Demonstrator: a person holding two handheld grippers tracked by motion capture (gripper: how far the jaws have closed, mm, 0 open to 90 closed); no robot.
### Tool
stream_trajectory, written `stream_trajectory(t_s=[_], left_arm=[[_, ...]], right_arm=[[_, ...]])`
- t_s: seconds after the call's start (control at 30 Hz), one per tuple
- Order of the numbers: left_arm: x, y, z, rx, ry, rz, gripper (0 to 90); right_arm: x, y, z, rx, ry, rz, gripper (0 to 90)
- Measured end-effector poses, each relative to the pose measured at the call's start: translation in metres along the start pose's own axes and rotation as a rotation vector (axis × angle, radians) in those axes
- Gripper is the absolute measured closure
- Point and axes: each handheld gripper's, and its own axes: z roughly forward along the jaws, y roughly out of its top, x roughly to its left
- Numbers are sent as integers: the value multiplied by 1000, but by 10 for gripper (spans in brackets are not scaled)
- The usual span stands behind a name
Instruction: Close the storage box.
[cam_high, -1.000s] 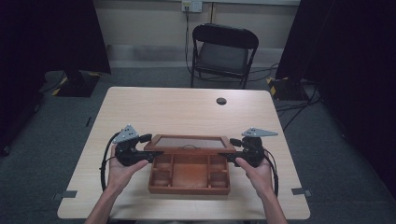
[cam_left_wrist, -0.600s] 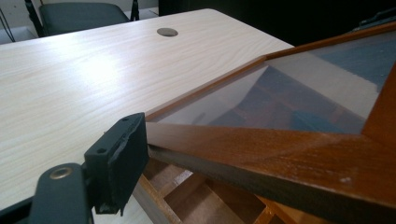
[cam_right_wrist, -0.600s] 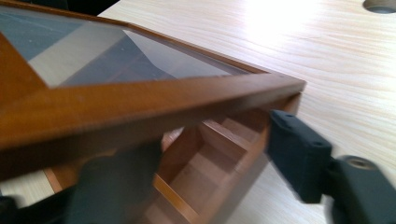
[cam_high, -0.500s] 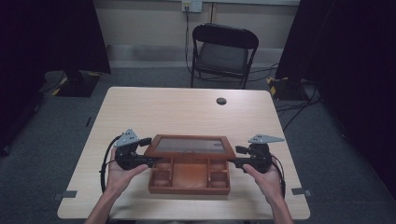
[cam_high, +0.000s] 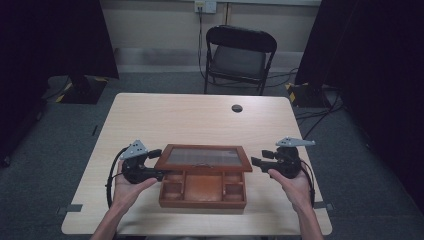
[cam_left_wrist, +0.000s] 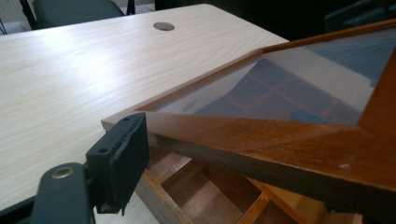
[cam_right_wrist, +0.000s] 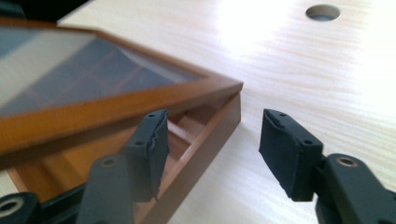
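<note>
A brown wooden box (cam_high: 202, 203) with several compartments sits near the table's front edge. Its glass-paned lid (cam_high: 204, 157) is tilted up, partly raised. My left gripper (cam_high: 156, 164) is shut on the lid's left frame; in the left gripper view one pad (cam_left_wrist: 123, 151) presses against the lid (cam_left_wrist: 299, 93), and the other jaw is hidden behind the wood. My right gripper (cam_high: 255, 161) stands open just right of the box, apart from it. Its jaws have just been closing, with nothing between them. In the right gripper view, the right gripper (cam_right_wrist: 212, 128) faces the lid's corner (cam_right_wrist: 219, 86) and the box wall (cam_right_wrist: 205, 135).
The light wooden table (cam_high: 200, 120) stretches behind the box, with a round cable hole (cam_high: 237, 108) near its far edge. A black folding chair (cam_high: 240, 50) stands beyond the table. Dark curtains hang on both sides.
My right gripper has let go of the lid's right edge and drawn off to the right. The left gripper keeps its hold, and the lid stays raised.
</note>
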Motion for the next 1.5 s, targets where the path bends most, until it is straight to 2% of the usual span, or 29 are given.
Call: stream_trajectory(t_s=[0.1,0.13,0.23,0.27,0.4,0.43,0.47,0.6,0.67,0.77,0.83,0.87,0.97,1.0,1.33,1.4,1.5], left_arm=[[-1,-2,0,-2,5,2,212],[-2,-4,-1,-4,8,3,215],[-2,-7,1,3,1,10,217],[-3,-9,2,7,3,4,209],[-4,-11,3,11,1,0,207],[-4,-11,3,11,1,0,209],[-3,-12,2,13,2,7,209],[-3,-14,2,15,1,3,210],[-3,-14,2,20,0,15,208],[-3,-15,2,15,-4,2,205],[-2,-15,3,18,8,15,215],[-1,-16,3,24,13,12,219],[0,-17,4,26,9,-1,218],[0,-18,4,28,9,-3,218],[0,-18,5,20,4,-7,219],[0,-18,4,22,4,-5,219],[0,-18,4,21,3,-6,219]], right_arm=[[1,4,-1,-17,5,-1,431],[4,12,-2,-21,28,-14,428],[8,20,-3,-26,47,-28,443],[16,29,-1,-30,75,-48,455],[34,42,5,-24,129,-97,476],[34,42,5,-24,129,-97,476],[45,49,8,-23,168,-125,487],[60,58,13,-11,237,-160,506],[68,61,15,3,278,-174,512],[79,64,19,24,326,-201,549],[87,65,22,44,362,-224,573],[92,66,23,56,367,-242,582],[97,67,26,69,383,-252,591],[102,69,29,90,405,-266,636],[117,69,41,164,508,-315,722],[120,68,43,179,510,-328,736],[120,68,47,185,515,-318,753]])
